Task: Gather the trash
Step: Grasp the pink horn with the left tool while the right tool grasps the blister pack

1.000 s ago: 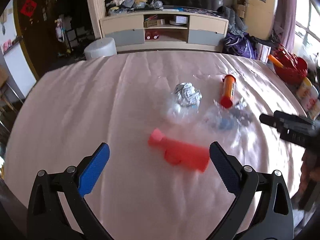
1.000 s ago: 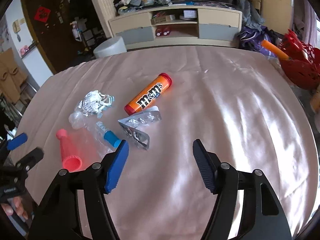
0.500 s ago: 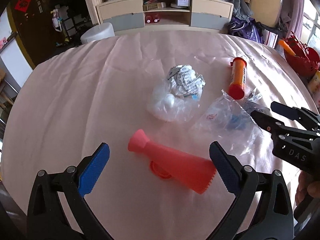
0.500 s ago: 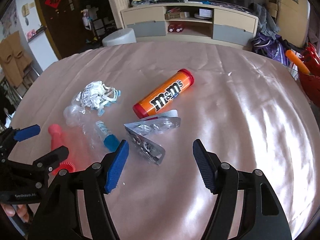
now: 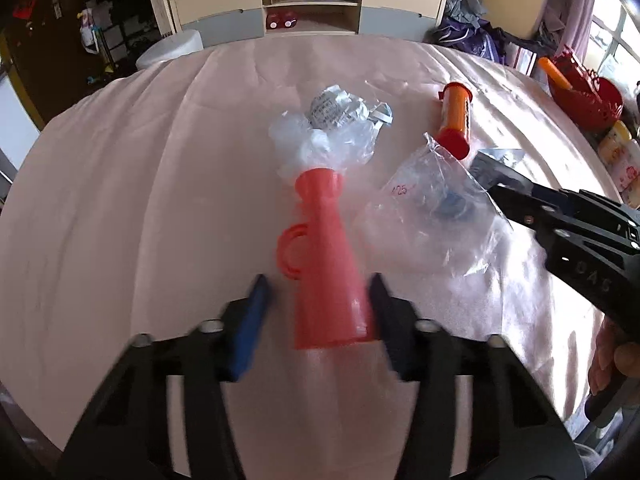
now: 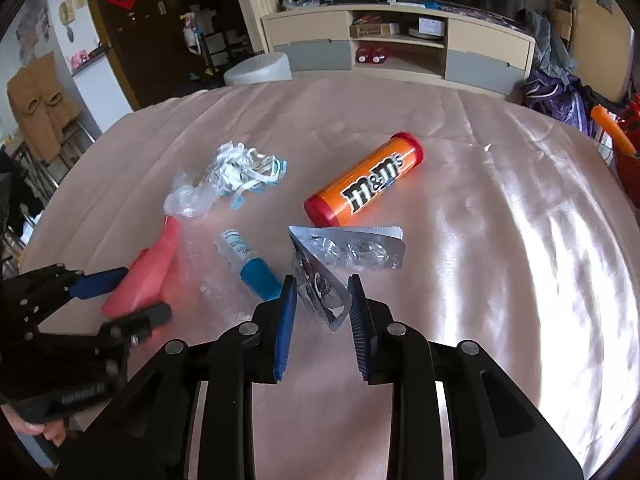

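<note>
A red plastic horn point(image 5: 326, 264) lies on the pink tablecloth, its wide end between the fingers of my left gripper point(image 5: 316, 300), which stand close around it with a gap on the left. It also shows in the right wrist view point(image 6: 150, 266). My right gripper point(image 6: 322, 308) has its fingers close around the near end of a folded silver blister pack point(image 6: 320, 280), the pads not clearly pressing. A second blister pack point(image 6: 360, 250), an orange M&M's tube point(image 6: 366, 190), a blue-capped bottle in a clear bag point(image 6: 250, 266) and crumpled paper with plastic point(image 6: 228, 180) lie nearby.
The tablecloth point(image 6: 500, 260) covers a round table. A red basket point(image 5: 588, 92) and jars stand off its right edge. A TV cabinet point(image 6: 400, 46) and a white stool point(image 6: 260, 70) are beyond the far edge.
Both grippers moved forward and narrowed a lot: the left around the red horn's wide end, the right around the folded blister pack. The horn now points away from the left gripper.
</note>
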### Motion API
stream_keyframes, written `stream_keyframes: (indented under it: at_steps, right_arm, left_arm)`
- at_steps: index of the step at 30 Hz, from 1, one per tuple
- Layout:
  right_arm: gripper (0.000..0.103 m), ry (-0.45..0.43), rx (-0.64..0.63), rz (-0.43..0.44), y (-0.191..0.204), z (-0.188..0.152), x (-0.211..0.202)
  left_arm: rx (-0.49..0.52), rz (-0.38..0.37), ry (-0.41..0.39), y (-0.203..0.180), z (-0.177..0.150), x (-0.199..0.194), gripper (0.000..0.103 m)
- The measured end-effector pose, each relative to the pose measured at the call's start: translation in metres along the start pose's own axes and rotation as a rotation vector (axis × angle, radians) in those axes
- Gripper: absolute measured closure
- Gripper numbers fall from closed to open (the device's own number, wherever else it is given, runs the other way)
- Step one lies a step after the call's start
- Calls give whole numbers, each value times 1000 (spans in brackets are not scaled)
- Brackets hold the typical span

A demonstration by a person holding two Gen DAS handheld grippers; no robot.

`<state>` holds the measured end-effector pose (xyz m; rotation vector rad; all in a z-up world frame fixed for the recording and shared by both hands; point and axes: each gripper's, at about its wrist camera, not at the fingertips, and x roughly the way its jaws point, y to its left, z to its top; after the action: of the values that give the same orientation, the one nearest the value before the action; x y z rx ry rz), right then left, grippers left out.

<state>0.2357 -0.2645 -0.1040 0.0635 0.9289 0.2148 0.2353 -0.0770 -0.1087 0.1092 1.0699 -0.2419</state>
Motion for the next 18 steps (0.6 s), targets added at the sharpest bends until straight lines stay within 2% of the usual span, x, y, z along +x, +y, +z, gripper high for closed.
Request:
stream_keyframes:
  at_steps: [1,11,18]
  right_arm:
    - [76,-6,5,0,-2,0,-4]
    - [76,-62,2,-5,2,-14,-61]
    - [76,-105,-26,11,24,-39,-110]
  left_arm:
    - [-5,-7,-2,2,0,-2,69]
    - [74,0,-102,1,-13,-52,70]
    - [144,-27,-145,0,-56,-104,70]
